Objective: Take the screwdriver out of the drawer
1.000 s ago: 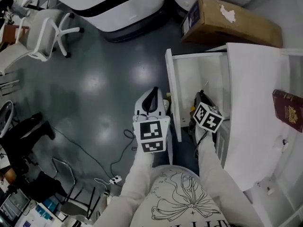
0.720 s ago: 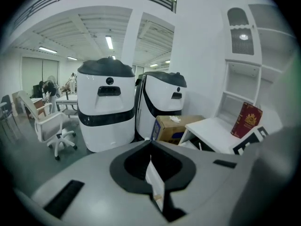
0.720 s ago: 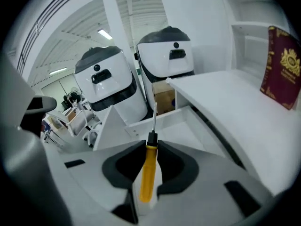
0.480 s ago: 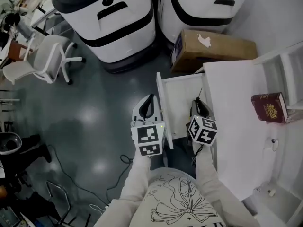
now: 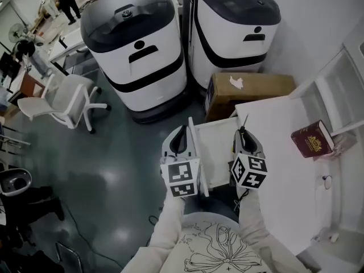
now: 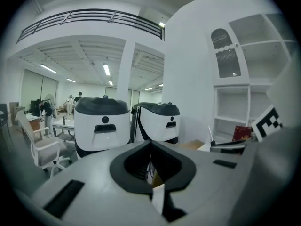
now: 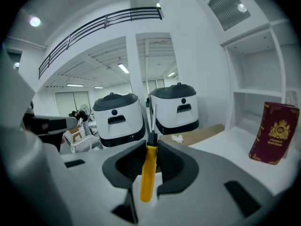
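Note:
My right gripper [image 7: 151,142] is shut on the screwdriver [image 7: 147,173], which has a yellow handle, a black collar and a thin metal shaft pointing forward past the fingertips. In the head view the right gripper [image 5: 243,131] hangs above the right side of the open white drawer [image 5: 219,149], with the screwdriver [image 5: 245,122] shaft sticking out ahead of it. My left gripper [image 5: 181,129] is raised beside the drawer's left wall. The left gripper [image 6: 150,142] has its tips together and nothing between them.
A white desk top [image 5: 284,175] lies to the right, with a dark red book [image 5: 311,139] on it. A cardboard box [image 5: 250,90] sits on the floor behind the drawer. Two large white and black machines [image 5: 136,56] stand beyond. An office chair [image 5: 62,101] is at the left.
Both grippers have risen, the right one lifting the screwdriver up out of the drawer. The head view has tilted up, bringing the machines and the far room into sight.

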